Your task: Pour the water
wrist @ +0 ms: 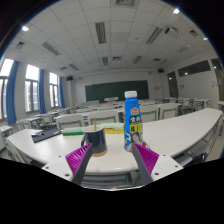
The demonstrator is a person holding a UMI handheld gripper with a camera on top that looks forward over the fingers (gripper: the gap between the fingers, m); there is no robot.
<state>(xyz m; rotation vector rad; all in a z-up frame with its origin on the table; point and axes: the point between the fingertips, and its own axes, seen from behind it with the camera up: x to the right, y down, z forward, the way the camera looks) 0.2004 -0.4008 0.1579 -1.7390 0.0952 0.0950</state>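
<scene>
A blue and white bottle (131, 120) with a white cap stands upright on the pale desk (170, 135), just beyond my right finger. A short dark cup (94, 140) with a pale rim stands to its left, just beyond my left finger. My gripper (112, 158) is open and empty, its fingers spread wide with magenta pads (80, 155) showing on the inner faces. Neither object is between the fingers; both stand just ahead of the fingertips.
This is a classroom with rows of pale desks (110, 113) behind, a dark chalkboard (117, 90) on the far wall and windows (30, 88) at the left. A dark flat object (44, 133) lies on the desk farther left.
</scene>
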